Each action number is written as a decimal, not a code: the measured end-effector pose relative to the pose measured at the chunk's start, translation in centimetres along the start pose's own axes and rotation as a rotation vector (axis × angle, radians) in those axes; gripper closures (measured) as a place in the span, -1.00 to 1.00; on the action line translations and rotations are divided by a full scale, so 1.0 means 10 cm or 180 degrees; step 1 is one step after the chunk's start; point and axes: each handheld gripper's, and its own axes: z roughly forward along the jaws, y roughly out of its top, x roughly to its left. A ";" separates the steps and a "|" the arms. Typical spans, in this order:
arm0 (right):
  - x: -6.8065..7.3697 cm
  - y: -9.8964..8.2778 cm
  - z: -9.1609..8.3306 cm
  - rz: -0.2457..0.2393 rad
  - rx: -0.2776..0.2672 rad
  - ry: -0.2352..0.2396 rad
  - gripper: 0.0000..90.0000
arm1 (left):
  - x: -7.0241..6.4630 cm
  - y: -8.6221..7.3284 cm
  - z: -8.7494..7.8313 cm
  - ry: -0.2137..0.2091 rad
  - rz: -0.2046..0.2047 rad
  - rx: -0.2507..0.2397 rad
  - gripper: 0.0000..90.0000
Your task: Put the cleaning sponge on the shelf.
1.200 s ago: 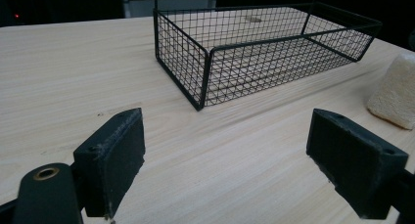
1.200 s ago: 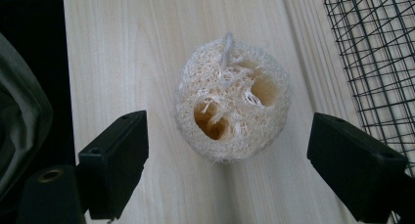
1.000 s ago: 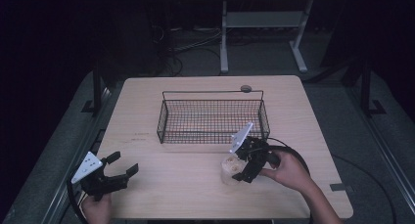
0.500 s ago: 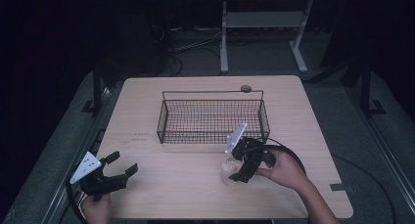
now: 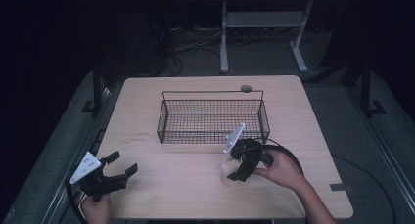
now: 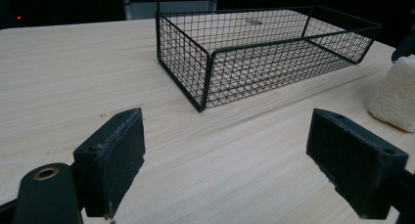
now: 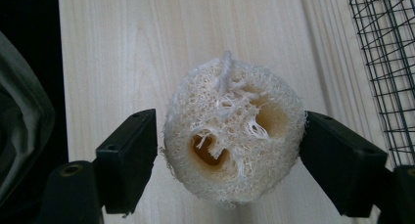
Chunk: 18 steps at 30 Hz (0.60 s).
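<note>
Right tongs (image 5: 238, 169) have edged slightly toward the tabletop's near edge since earlier, loofah going with them; left tongs unmoved. Left tongs (image 5: 117, 168) at the near-left corner of the pale wood-grain tabletop (image 5: 186, 199), jaws wide, holding nothing. Black wire-mesh basket (image 5: 213, 117), rectangular, sits mid-tabletop. Right tongs near the basket's right front corner, jaws pressed on either side of the round, fibrous, cream loofah (image 7: 232, 136), which rests on the tabletop.

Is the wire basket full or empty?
Empty. The wire basket shows only bare mesh inside; the loofah sponge is outside on the table, between the right gripper's jaws.
</note>
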 end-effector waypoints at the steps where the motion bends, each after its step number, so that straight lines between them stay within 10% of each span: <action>1: -0.01 0.00 0.00 0.0004 0.0009 -0.0010 -0.47 | 0.00 0.00 0.00 -0.0001 -0.0002 -0.0001 -0.69; 18: -0.02 -0.06 -0.09 0.0089 -0.0055 -0.0031 -0.38 | 0.00 0.00 0.00 0.0004 0.0012 -0.0002 -0.69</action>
